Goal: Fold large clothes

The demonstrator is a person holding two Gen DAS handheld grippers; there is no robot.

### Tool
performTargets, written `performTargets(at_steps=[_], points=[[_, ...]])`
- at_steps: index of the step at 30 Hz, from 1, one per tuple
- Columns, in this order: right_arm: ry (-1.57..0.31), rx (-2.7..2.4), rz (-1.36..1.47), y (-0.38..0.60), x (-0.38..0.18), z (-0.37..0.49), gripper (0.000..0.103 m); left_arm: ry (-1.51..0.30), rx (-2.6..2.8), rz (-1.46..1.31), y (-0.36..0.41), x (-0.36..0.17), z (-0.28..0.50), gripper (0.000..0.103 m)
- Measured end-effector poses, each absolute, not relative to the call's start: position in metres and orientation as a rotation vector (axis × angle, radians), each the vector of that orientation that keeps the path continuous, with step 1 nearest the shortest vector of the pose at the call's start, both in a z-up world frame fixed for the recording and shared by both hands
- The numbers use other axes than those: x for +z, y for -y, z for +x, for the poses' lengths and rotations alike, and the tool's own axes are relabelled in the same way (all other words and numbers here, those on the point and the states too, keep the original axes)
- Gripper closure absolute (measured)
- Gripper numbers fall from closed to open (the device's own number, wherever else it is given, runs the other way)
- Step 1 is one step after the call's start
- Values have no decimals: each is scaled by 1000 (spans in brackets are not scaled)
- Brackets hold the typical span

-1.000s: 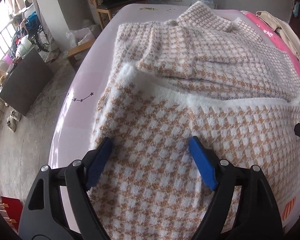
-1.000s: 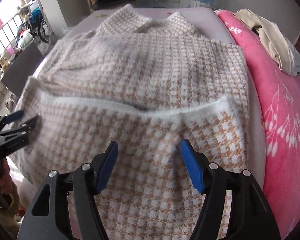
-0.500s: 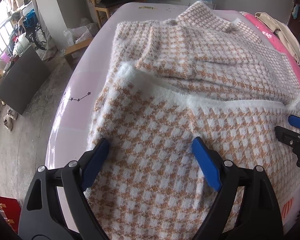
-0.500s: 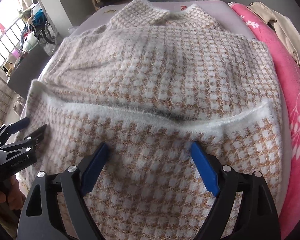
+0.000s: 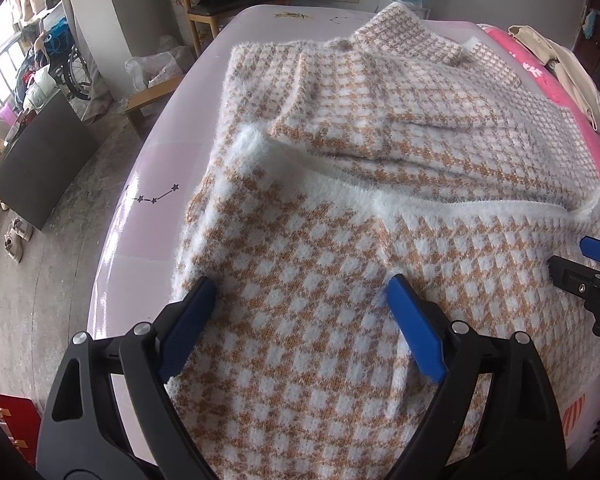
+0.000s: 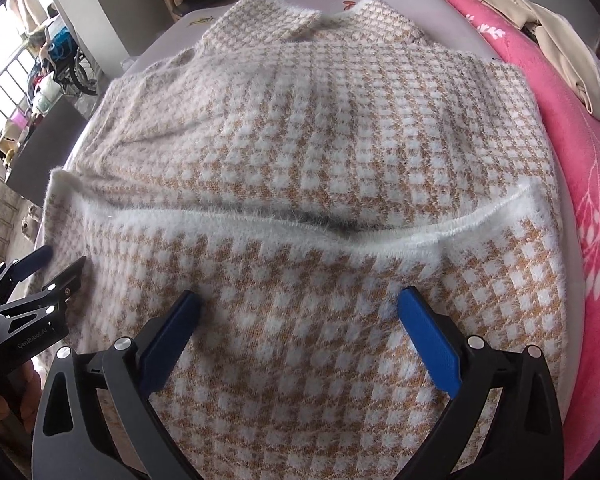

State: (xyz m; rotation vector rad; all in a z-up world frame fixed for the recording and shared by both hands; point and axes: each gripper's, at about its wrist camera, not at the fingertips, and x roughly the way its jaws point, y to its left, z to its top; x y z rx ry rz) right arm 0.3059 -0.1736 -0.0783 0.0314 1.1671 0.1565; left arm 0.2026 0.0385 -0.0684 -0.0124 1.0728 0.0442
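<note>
A fuzzy tan-and-white checked sweater lies flat on the bed. Its lower part is folded up, so the white hem band runs across the middle. My left gripper hovers over the folded part near the sweater's left edge. Its jaws are opening, and its blue pads stand wide apart without pinching any cloth. My right gripper hangs over the right half of the fold, jaws also opening wide and gripping nothing. Each gripper shows in the other's view: the right gripper, the left gripper.
The bed has a lilac sheet, with a pink flowered blanket along the right and a beige garment on it. Left of the bed are bare floor, a dark box and a wooden chair.
Both grippers' jaws have spread wider, the right one by much more. The right gripper has come down closer to the sweater. The left gripper has kept its place.
</note>
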Motion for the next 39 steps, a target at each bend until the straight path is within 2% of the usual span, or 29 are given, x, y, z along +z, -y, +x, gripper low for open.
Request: performTargets(at_steps=[14,21,23,25,26,27,28,29,33,34,35,36,37,39], points=[[-1083,182,13,175,-80,288,6,-1035,17,0,-37,-68,199,16],[-1106,234,58,180,-70,283,6,-931,-105,-93,-53,-48,182,19],[-1083,256,93,185,-64,280,9,-905,-178,-123,-52,-39,179,27],[-1077,252,93,187,-61,277,16,-903,-259,-133,-44,-35,179,32],[-1082,252,93,188,-62,277,18,-917,-295,-132,-39,-36,181,39],[-1092,256,99,189,-64,277,24,-940,-315,-126,-31,-39,182,43],[-1107,256,107,190,-69,277,29,-968,-332,-117,-24,-45,185,52],[-1109,266,122,191,-71,278,30,-992,-339,-104,-17,-51,187,66],[-1100,317,147,191,-70,276,54,-983,-319,-18,-2,-57,182,82],[-1100,324,143,189,-70,276,58,-977,-303,9,0,-56,181,94],[-1096,325,132,188,-70,277,59,-975,-282,39,0,-56,181,100],[-1090,325,121,187,-69,275,65,-979,-289,43,-1,-57,181,100],[-1085,336,120,186,-68,274,76,-979,-293,34,-3,-56,180,100],[-1075,324,90,183,-64,271,83,-975,-308,32,-5,-53,178,100]])
